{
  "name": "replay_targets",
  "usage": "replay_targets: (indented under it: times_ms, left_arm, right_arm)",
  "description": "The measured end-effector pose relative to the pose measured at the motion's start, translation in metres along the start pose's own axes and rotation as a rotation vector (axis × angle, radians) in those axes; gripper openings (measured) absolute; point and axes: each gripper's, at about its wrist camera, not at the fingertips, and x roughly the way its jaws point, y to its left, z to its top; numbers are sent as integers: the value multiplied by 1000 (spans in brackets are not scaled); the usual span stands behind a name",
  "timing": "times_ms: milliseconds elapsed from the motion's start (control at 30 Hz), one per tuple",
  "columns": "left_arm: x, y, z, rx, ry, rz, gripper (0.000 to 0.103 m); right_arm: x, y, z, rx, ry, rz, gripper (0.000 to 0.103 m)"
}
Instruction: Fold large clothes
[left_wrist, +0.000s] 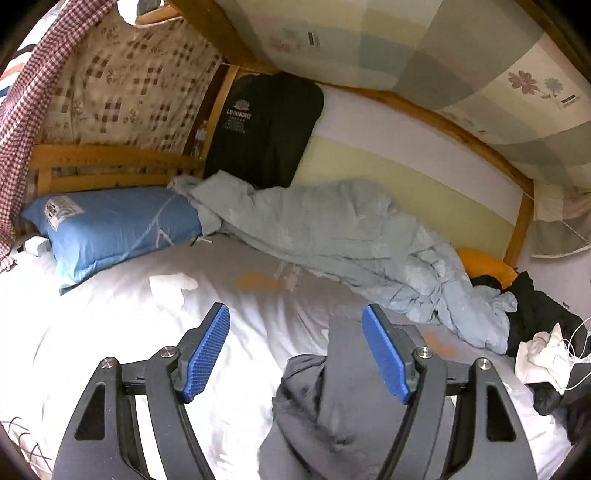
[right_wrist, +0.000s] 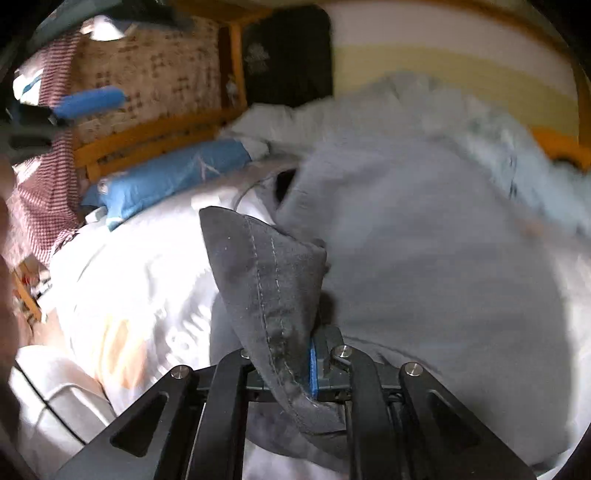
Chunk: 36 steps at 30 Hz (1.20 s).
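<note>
Hem of the grey garment (right_wrist: 269, 288) is pinched in the closed right gripper (right_wrist: 314, 369), apparently lifted for folding over the bed (left_wrist: 92, 332). The left gripper (left_wrist: 295, 354) is held wide open, empty, above the cloth.

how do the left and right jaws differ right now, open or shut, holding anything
The left gripper has its jaws spread wide and holds nothing; the right gripper has its jaws shut on a stitched hem of the grey garment. The left hovers above the cloth, while the right lifts a fold. Both have blue ribbed pads.
</note>
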Motion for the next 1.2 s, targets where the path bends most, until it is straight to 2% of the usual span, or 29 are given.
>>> replay_targets:
  times_ms: [67,233,333,400,433,533,600,667,733,767,833,900,933,1000,1067,1133,1200]
  left_arm:
    - [2,0,-2,11,11,-9,73]
    - [3,-9,-6,43,25,-22,74]
    - [6,-8,-6,32,52,-33,85]
    - [8,-7,-8,18,76,-37,91]
    - [11,-8,-10,19,91,-28,92]
    - [26,-13,-18,44,174,-14,96]
    - [37,-13,-31,60,271,-27,97]
    - [39,-7,-51,41,337,-43,99]
    - [45,2,-73,-8,417,-45,102]
    - [50,5,-82,-39,464,-58,102]
    - [64,4,-98,-75,559,-55,102]
    - [73,-3,-108,-48,607,-33,102]
    - [77,-5,-113,-40,627,-21,102]
    - [84,-4,-126,-79,679,-28,103]
    - [91,1,-140,-146,733,-35,103]
    - [92,7,-150,-206,751,-55,103]
    - [90,5,-150,-190,740,-60,103]
  right_arm:
    - [1,-3,-11,16,-20,2,12]
    - [-15,-3,-21,5,-22,4,23]
    - [-39,-15,-30,61,12,72,35]
    - [-55,-21,-33,80,12,109,57]
    - [-62,-22,-34,81,6,117,62]
    - [-90,-32,-37,87,-28,88,63]
    - [-108,-48,-40,123,-63,34,63]
    - [-124,-67,-40,156,-107,-41,63]
    - [-136,-85,-43,136,-132,-127,65]
    - [-139,-95,-47,121,-126,-160,65]
    - [-137,-108,-54,102,-89,-167,65]
    - [-128,-115,-63,45,-28,-164,66]
    - [-123,-113,-68,-4,-12,-191,66]
    - [-112,-112,-72,-57,22,-229,66]
    - [-102,-122,-73,-24,52,-228,66]
    - [-90,-134,-71,26,77,-225,66]
    - [-76,-146,-67,72,88,-207,65]
